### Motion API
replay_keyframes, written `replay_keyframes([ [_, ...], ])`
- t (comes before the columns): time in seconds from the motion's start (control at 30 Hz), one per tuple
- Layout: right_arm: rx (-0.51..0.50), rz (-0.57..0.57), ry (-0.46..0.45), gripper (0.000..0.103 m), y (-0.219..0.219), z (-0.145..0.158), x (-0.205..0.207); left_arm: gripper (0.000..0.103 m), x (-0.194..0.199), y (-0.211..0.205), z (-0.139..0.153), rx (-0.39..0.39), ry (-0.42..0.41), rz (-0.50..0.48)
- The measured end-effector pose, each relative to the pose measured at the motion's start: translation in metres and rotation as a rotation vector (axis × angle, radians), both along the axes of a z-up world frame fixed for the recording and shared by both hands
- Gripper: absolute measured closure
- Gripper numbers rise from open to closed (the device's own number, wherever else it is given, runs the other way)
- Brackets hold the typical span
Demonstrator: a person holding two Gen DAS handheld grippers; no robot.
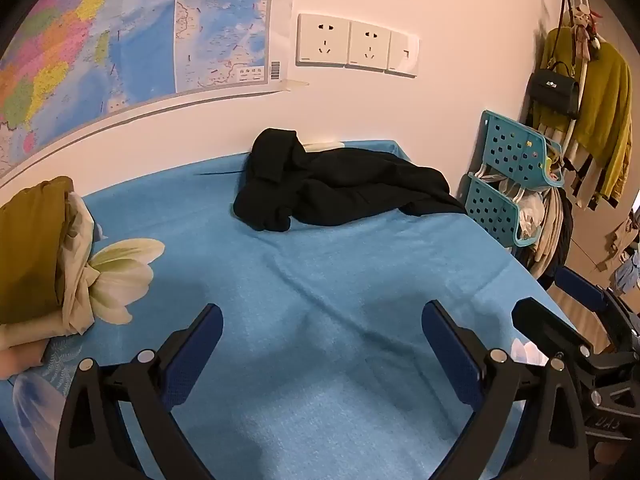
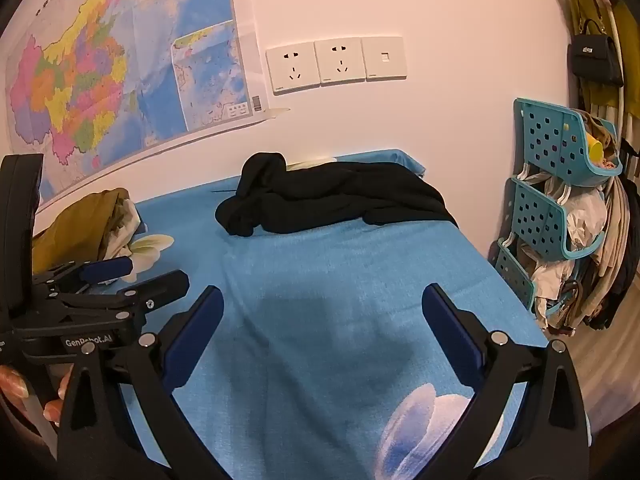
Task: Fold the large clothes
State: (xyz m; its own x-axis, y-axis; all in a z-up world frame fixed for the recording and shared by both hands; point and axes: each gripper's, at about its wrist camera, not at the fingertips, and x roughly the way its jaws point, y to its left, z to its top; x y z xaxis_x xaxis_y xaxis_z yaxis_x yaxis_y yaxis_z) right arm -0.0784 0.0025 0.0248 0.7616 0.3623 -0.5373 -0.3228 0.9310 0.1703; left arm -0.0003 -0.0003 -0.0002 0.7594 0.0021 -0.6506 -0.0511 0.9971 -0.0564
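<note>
Black garment (image 1: 336,188) crumpled on blue bed (image 1: 320,280), left gripper (image 1: 320,336) and right gripper (image 2: 320,320) jaws wide apart, empty, only right view shows fingers (image 2: 16,390) at left gripper.

Two black plastic two-finger grippers, the left gripper (image 1: 322,324) and right gripper (image 2: 322,306), carry dark blue textured pads (image 2: 450,328), silver pivot bolts (image 2: 498,337) and white "GenRobot.AI" lettering (image 2: 89,341) on the frame.
</note>
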Motion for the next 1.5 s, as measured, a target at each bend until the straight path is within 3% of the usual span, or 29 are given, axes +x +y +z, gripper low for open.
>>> replay_keyframes([
  [1.5,-0.001,0.008,0.003,0.005,0.0034,-0.0025,-0.0013,0.007,-0.0009,0.0018,0.0046,-0.022,-0.004,0.002],
])
